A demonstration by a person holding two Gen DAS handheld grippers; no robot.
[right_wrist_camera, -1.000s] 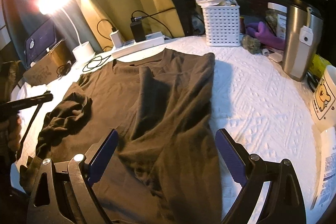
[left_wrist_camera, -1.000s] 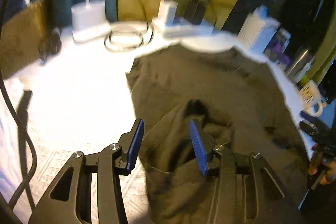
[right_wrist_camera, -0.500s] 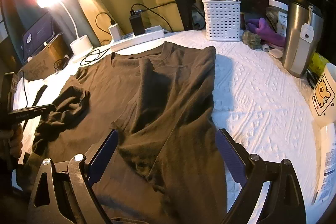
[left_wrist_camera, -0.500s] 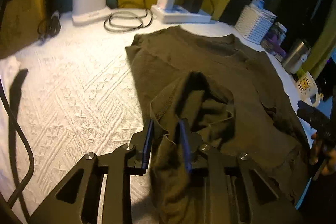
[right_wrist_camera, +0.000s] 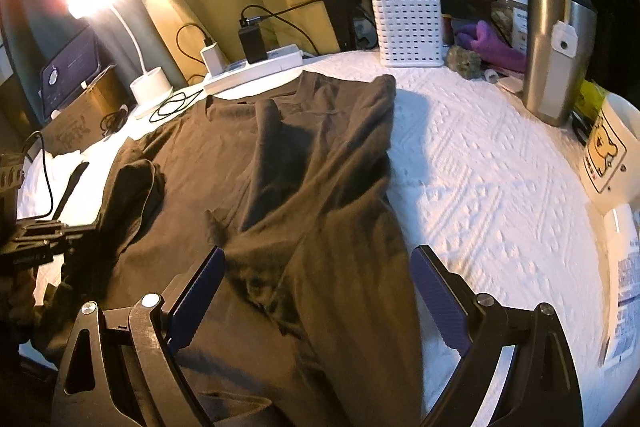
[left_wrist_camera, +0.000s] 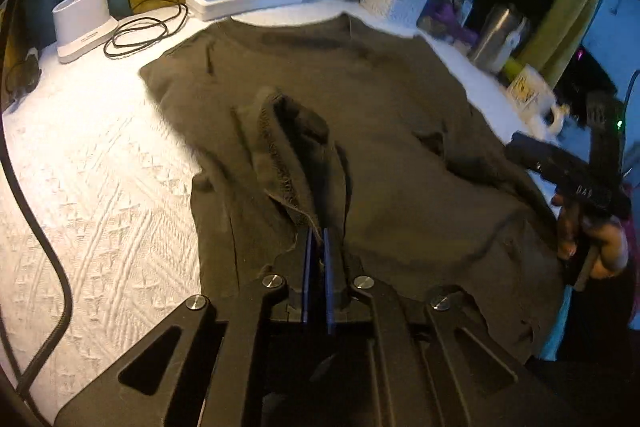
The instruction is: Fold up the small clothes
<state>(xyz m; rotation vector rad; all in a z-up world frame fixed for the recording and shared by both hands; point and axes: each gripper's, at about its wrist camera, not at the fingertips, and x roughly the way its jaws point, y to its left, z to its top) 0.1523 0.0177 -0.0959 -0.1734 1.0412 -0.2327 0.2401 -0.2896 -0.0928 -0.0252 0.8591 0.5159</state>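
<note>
Garment: the dark olive cotton T-shirt (left_wrist_camera: 328, 95) lies spread flat on my worktop's white quilted cover (left_wrist_camera: 92, 155), collar towards the far edge, so both sides can be folded inwards.
Right side of shirt: already laid over the middle (right_wrist_camera: 320, 163); I judge the fold half done.
Left gripper (left_wrist_camera: 317, 247): pinched tight on the hemmed edge of the left sleeve (left_wrist_camera: 280, 155), which bunches up from the pads; I hold it there to carry that side across the body.
Right gripper (right_wrist_camera: 316, 291): jaws wide, nothing between the pads, poised over the shirt's lower part, probably ready to steady or smooth the cloth.
Clutter: white power strip (right_wrist_camera: 256, 67), white slotted basket (right_wrist_camera: 410, 27) and steel tumbler (right_wrist_camera: 554, 47) stand along the far edge, apart from the shirt.
</note>
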